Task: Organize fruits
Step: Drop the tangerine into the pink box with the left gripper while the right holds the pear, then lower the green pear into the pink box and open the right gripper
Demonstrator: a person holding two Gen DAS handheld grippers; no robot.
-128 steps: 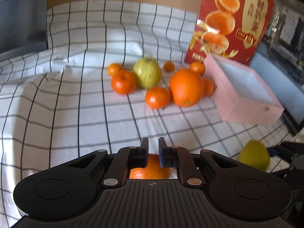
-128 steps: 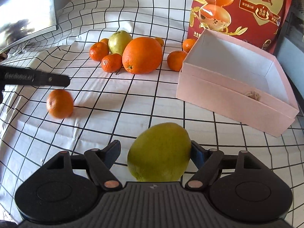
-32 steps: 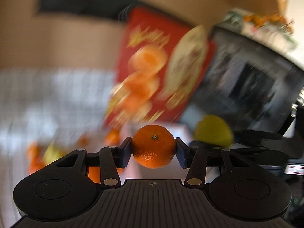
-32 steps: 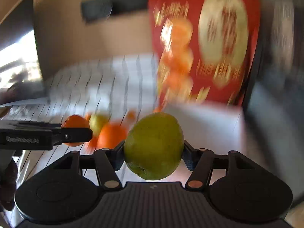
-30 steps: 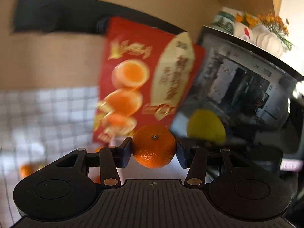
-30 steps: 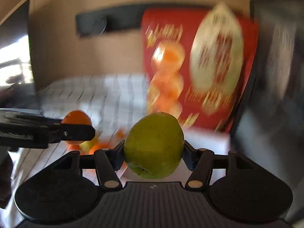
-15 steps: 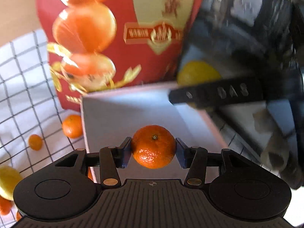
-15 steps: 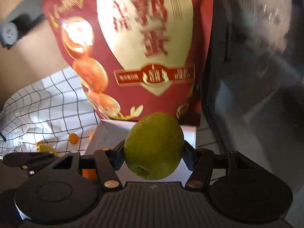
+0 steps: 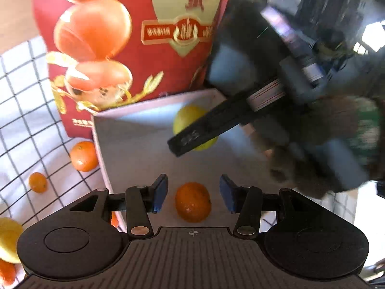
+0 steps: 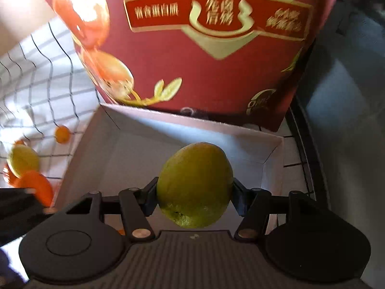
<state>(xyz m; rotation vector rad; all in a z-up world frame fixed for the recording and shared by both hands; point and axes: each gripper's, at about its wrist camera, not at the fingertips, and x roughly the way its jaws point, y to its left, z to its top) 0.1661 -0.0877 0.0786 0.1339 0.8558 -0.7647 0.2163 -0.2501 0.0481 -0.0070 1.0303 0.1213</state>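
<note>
A mandarin (image 9: pixel 192 202) lies on the floor of the open pink box (image 9: pixel 101 159). My left gripper (image 9: pixel 193 183) hangs just over it; its jaws are closing slightly, with the mandarin between them, but both blue pads stand clear of the peel. My right gripper (image 10: pixel 195 192) is shut on a yellow-green fruit (image 10: pixel 195 185) and holds it above the far half of the box (image 10: pixel 144 144). In the left wrist view that fruit (image 9: pixel 186 118) shows behind one right finger (image 9: pixel 216 125), over the box's back corner.
A tall red carton (image 9: pixel 144 48) stands right behind the box. On the checked cloth (image 9: pixel 24 96) to the left lie loose mandarins (image 9: pixel 83 155), a tiny orange fruit (image 9: pixel 37 182) and another yellow-green fruit (image 9: pixel 7 238). A dark appliance (image 10: pixel 349 120) borders the right.
Both grippers have come down over the pink box. The left one has let go of the mandarin, which now lies on the box floor. The right one still grips the green fruit.
</note>
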